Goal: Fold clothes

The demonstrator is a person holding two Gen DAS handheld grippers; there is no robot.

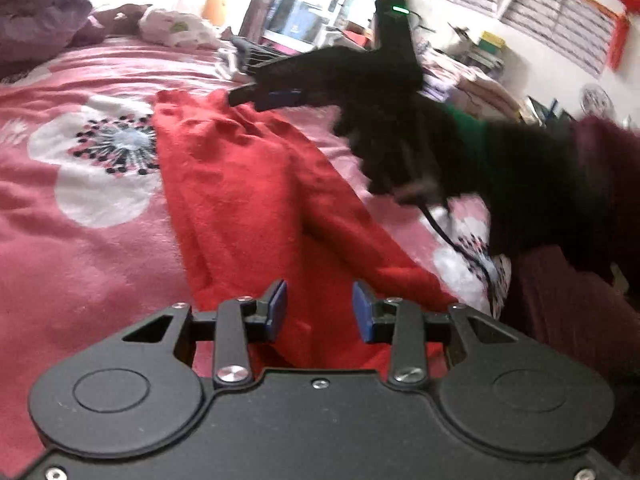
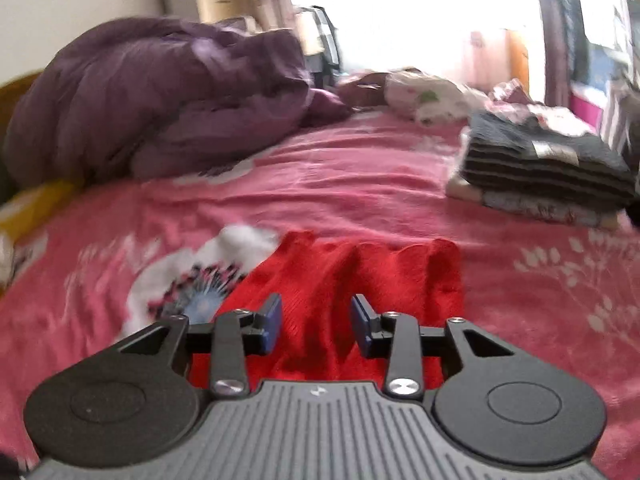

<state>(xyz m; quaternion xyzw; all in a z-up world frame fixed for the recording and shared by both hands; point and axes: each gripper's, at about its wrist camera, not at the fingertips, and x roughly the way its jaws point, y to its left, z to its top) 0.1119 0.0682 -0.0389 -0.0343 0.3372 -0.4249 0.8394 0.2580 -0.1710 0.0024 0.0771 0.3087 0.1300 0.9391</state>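
Two hand-held grippers, left (image 1: 320, 312) and right (image 2: 316, 326), part-open and empty over red garment (image 1: 248, 184) lower centre; open pink bed (image 2: 340, 184) beyond, folded stack (image 2: 544, 168) upper right.

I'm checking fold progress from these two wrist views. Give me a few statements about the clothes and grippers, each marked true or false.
1. The red knitted garment lies on a pink flowered bedspread. True.
2. The left gripper is clamped on the cloth. False: its jaws stand apart, nothing pinched.
3. The right gripper is open. True.
4. A stack of folded dark striped clothes sits on the bed. True.
5. The purple quilt covers the red garment. False: it is bunched far behind.
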